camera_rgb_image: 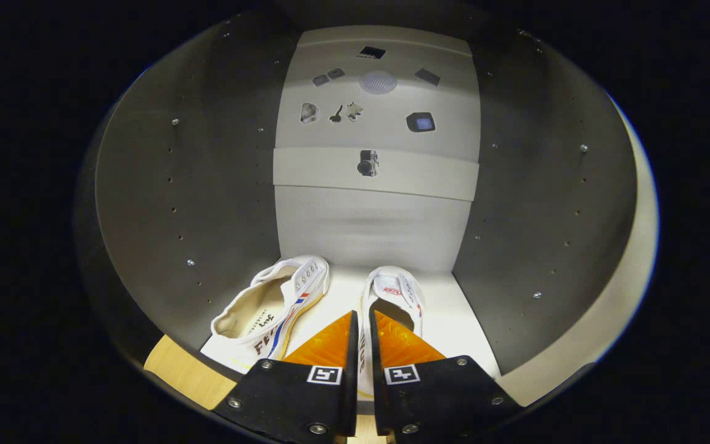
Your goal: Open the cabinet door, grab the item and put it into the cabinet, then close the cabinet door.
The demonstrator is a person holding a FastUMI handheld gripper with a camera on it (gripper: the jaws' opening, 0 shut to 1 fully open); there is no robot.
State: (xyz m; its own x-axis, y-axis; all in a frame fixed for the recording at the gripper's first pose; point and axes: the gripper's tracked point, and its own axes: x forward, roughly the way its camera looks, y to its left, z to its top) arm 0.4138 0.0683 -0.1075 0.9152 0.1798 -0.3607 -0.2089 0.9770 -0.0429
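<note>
I am looking into the open cabinet, whose white floor (457, 317) holds two white canvas shoes side by side. The left shoe (275, 308) lies tilted onto its side, with a red and blue stripe showing. The right shoe (395, 290) stands upright with its toe toward the back wall. My gripper (362, 316) is inside the cabinet opening, and its fingers are pressed together on the near left side wall of the right shoe. A thin white strip of that shoe shows between them.
Grey side walls stand at the left (207, 185) and right (540, 185), dotted with shelf-pin holes and screws. The pale back wall (373, 228) carries several small stickers (367, 163). A light wooden edge (182, 370) runs along the cabinet front at the lower left.
</note>
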